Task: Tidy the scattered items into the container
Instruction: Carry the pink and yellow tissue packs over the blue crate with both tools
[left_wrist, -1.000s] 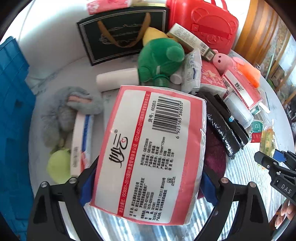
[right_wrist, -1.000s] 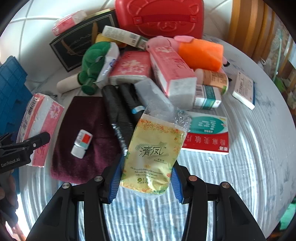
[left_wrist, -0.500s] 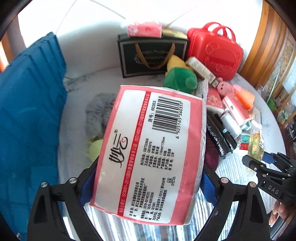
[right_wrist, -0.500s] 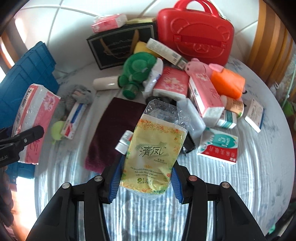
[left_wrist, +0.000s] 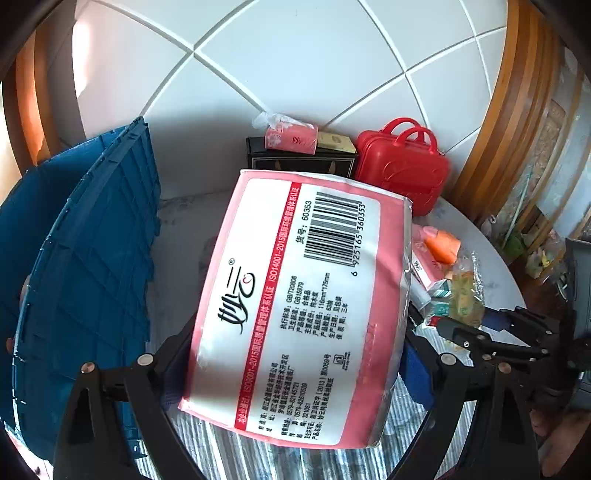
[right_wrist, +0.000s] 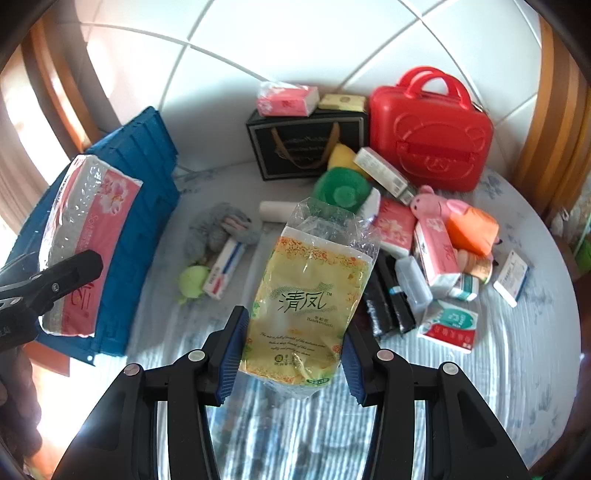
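Left gripper (left_wrist: 295, 354): jaws clamped wide on pink tissue pack (left_wrist: 299, 306), held in air beside blue crate (left_wrist: 85, 266). Right gripper (right_wrist: 291, 350): jaws gripping yellow tissue packet (right_wrist: 310, 295) above bench (right_wrist: 517, 369). Beyond, on bench: grey plush (right_wrist: 218, 229), green plush (right_wrist: 341, 188), black gift bag (right_wrist: 306, 144), red case (right_wrist: 432, 136).

round white table (right_wrist: 480, 387) w/ blue crate (right_wrist: 140, 206), red case (right_wrist: 430, 136), black gift bag (right_wrist: 295, 144), plush toys, tissue packs

White tiled wall (right_wrist: 295, 44) (thin pale joints) behind; wooden frame (left_wrist: 491, 122) at right; ribbed pale tablecloth (right_wrist: 517, 369) below.
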